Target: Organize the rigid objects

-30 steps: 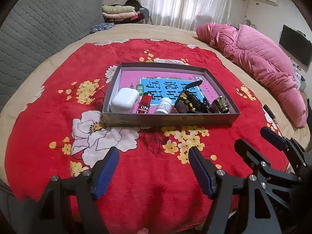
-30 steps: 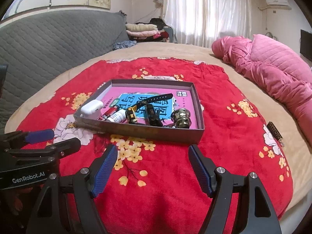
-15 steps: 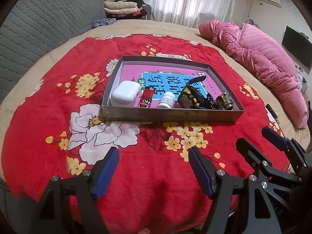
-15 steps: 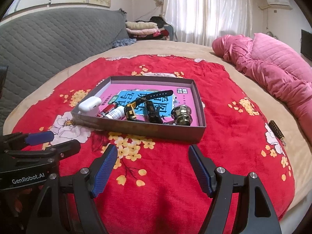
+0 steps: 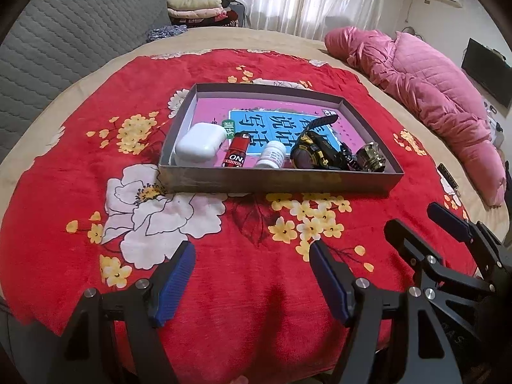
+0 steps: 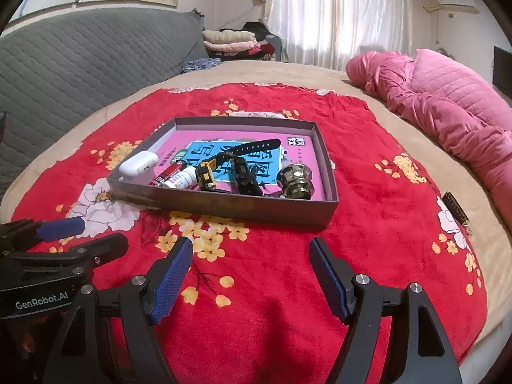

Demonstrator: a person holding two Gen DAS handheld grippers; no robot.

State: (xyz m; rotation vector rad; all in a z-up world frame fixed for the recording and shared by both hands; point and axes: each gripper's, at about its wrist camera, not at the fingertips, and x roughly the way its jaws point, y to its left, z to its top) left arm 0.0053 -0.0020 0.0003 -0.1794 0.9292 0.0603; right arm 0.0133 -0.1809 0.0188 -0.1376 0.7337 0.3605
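Both grippers, left [image 5: 251,283] and right [image 6: 249,276], hover empty with fingers spread over the red blanket [image 5: 243,256] on the bed, facing the tray [image 5: 278,184] where case [image 5: 200,145], lighter [image 5: 236,153], bottle [image 5: 272,158], watch [image 5: 316,155] and knob [image 6: 296,180] sit lined up, seemingly sorted.

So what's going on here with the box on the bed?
A person holds two grippers above a red floral blanket, both open and empty. The left gripper and right gripper hover short of the grey box, which holds an earbud case, lighter, pill bottle, watch and metal knob.
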